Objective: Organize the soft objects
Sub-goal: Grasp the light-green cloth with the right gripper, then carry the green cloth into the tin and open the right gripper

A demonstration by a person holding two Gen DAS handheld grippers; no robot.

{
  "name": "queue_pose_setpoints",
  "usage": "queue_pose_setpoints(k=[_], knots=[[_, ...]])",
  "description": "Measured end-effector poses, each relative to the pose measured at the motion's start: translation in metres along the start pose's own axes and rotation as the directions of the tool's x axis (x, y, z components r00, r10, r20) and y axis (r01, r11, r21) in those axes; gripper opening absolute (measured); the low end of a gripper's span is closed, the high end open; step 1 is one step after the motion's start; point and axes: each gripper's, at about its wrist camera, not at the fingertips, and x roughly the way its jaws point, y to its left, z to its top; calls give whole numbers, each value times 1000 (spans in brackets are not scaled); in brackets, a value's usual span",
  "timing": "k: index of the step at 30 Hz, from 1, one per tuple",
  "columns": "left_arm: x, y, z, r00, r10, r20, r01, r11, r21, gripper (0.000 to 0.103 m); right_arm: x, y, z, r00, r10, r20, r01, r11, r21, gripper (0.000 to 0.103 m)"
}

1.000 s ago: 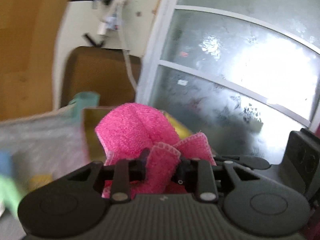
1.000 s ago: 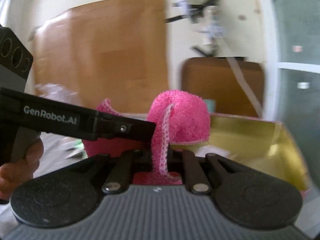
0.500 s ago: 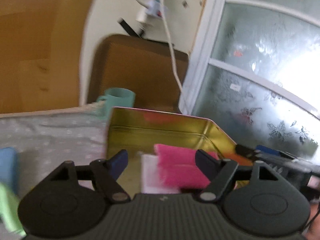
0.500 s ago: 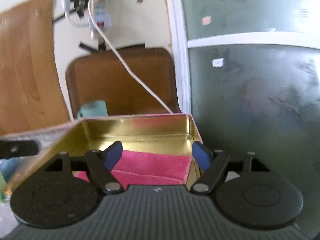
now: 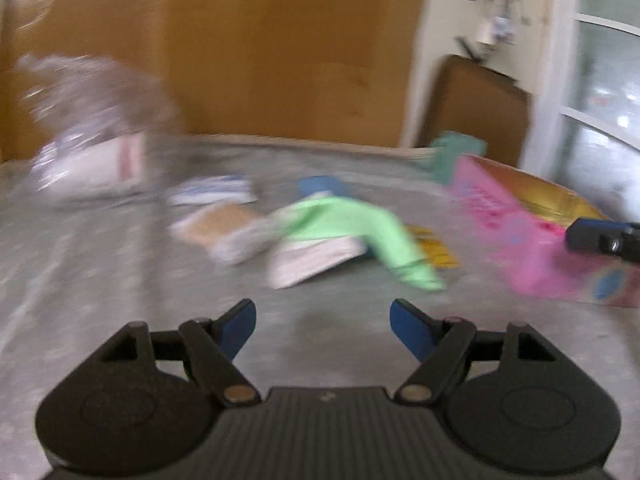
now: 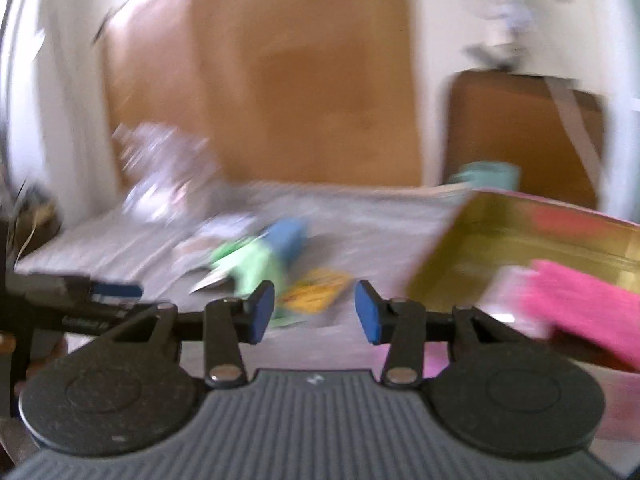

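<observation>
Left tongs (image 5: pixel 322 320): spread, nothing between the blue pads, aimed down across the counter (image 5: pixel 100 280).
Right tongs (image 6: pixel 315 312): jaws closing, partly apart, nothing between them.
Pink cloth (image 6: pixel 580 312): lies folded in the gold-lined tin (image 6: pixel 520 236), at the right edge of the right wrist view.
Green cloth (image 5: pixel 352 228): next likely pick; lies loose mid-counter, draped over pale flat packets (image 5: pixel 312 260).
Key relation: green cloth sits straight ahead of the left tongs, slightly right of centre, well apart; its long axis runs from upper left to lower right. In the right view it lies ahead and left of the tongs. Left hand looks the better lined up.
Blue piece (image 6: pixel 286 238): just behind the green cloth, touching or overlapping; cannot tell which.
Hard to read: both views smeared by motion; packet count, the yellow item (image 6: pixel 316 294) and cloth edges unclear. Tin's right side cut off.
</observation>
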Motion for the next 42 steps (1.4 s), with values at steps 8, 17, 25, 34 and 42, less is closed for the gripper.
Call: queue_pose_setpoints(k=[8, 17, 25, 34, 42], knots=[[3, 42, -4, 995, -87, 46, 93, 983, -158, 75, 124, 50, 13, 987, -24, -159, 10, 996, -89, 45], [-3, 39, -10, 988, -148, 45, 153, 977, -147, 75, 22, 63, -13, 985, 94, -146, -104, 993, -63, 4], [-16, 12, -18, 934, -354, -39, 343, 925, -163, 77, -54, 75, -83, 985, 78, -151, -92, 992, -87, 67], [0, -42, -11, 928, -329, -177, 299, 937, -179, 78, -16, 54, -74, 985, 48, -163, -62, 995, -78, 86], [8, -80, 1, 897, -397, -195, 376, 916, -139, 13, -21, 69, -62, 995, 68, -77, -78, 989, -129, 7]])
